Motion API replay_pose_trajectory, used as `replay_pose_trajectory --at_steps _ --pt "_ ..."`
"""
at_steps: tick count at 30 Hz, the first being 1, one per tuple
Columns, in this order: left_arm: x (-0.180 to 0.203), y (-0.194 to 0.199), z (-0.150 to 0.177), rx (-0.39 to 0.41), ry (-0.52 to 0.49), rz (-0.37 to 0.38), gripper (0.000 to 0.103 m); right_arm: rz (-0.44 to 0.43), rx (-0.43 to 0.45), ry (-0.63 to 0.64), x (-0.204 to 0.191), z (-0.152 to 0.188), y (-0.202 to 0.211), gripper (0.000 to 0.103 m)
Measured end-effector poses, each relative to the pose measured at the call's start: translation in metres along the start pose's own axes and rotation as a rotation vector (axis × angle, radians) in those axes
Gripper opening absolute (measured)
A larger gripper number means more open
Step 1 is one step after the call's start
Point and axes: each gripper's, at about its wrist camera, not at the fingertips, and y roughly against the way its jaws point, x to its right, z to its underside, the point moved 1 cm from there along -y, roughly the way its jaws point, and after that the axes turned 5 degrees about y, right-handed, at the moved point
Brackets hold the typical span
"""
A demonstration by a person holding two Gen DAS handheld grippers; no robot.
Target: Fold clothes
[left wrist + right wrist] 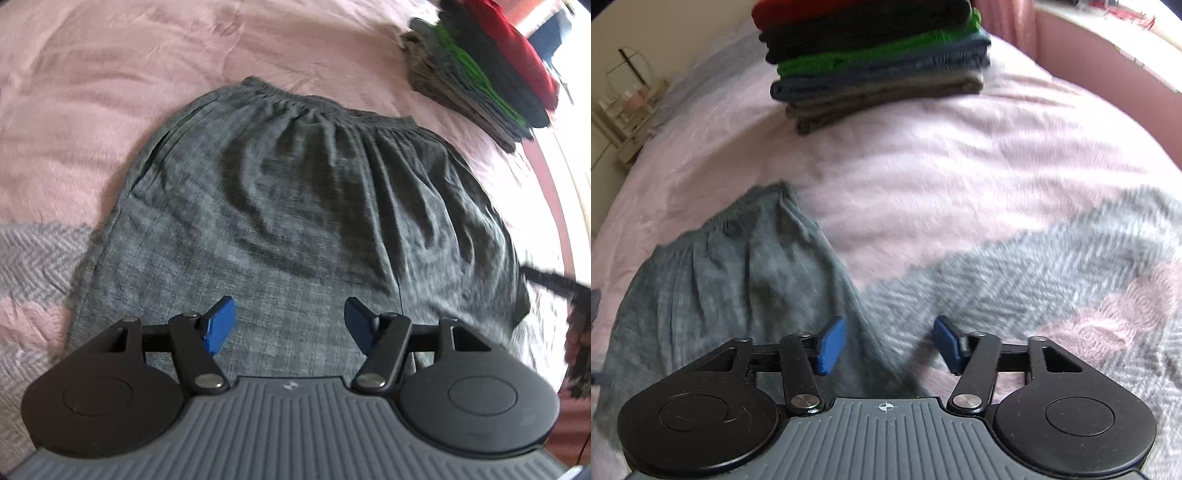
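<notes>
lying flat, grey shorts (295,206) near folded stack (875,62).

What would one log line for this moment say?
left tongs: open, over grey elastic-waist woven shorts | right tongs: open, at shorts' edge | folded clothes stack: behind, on pink blanket
</notes>
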Motion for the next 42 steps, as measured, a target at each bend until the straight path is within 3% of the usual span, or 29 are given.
replay_pose_trajectory --at_steps 9,10,12,16,20,22,24,26,28,31,34,35,36,37,38,42 --pt "-0.022 -0.011 -0.006 -0.027 0.14 0.04 0.061 -0.195 -0.039 0.008 0.018 0.005 -0.012 0.052" --pt "-0.024 -0.011 -0.007 -0.03 0.143 0.044 0.061 -0.207 -0.042 0.007 0.018 0.006 -0.014 0.049" --pt "-0.028 -0.012 -0.01 -0.037 0.142 0.046 0.061 -0.212 -0.045 -0.024 0.022 0.005 -0.02 0.019" --pt "-0.041 -0.011 -0.017 -0.052 0.128 0.059 0.061 -0.201 -0.048 -0.146 0.03 0.006 -0.02 0.003" --pt "-0.061 -0.008 -0.027 -0.076 0.11 0.087 0.061 -0.037 -0.044 -0.117 -0.016 -0.003 0.0 0.0" --pt "-0.072 -0.004 -0.033 -0.091 0.101 0.104 0.061 0.054 -0.028 -0.067 -0.063 -0.01 0.013 0.0" --pt "-0.085 0.005 -0.039 -0.092 0.089 0.125 0.061 0.174 -0.002 0.054 -0.132 -0.015 0.031 0.0" --pt "-0.101 0.014 -0.045 -0.098 0.087 0.136 0.061 0.23 0.027 0.175 -0.206 -0.01 0.042 0.0" --pt "-0.117 0.022 -0.051 -0.101 0.086 0.143 0.061 0.235 0.055 0.288 -0.276 0.001 0.045 0.0" --pt "-0.141 0.033 -0.056 -0.102 0.083 0.151 0.061 0.151 0.043 0.369 -0.367 0.031 0.032 0.0" --pt "-0.161 0.039 -0.057 -0.104 0.077 0.146 0.061 0.068 -0.03 0.405 -0.426 0.068 -0.002 0.001" --pt "-0.167 0.038 -0.057 -0.108 0.078 0.139 0.061 0.048 -0.059 0.419 -0.444 0.081 -0.015 0.014" --pt "-0.172 0.037 -0.055 -0.113 0.081 0.132 0.061 0.048 -0.111 0.426 -0.455 0.094 -0.032 0.045" --pt "-0.176 0.035 -0.054 -0.117 0.083 0.127 0.061 0.049 -0.126 0.42 -0.458 0.104 -0.039 0.065" --pt "-0.179 0.034 -0.053 -0.123 0.083 0.129 0.061 0.05 -0.139 0.415 -0.46 0.113 -0.046 0.078" --pt "-0.183 0.032 -0.046 -0.139 0.074 0.142 0.061 0.046 -0.102 0.35 -0.434 0.126 -0.028 0.078"
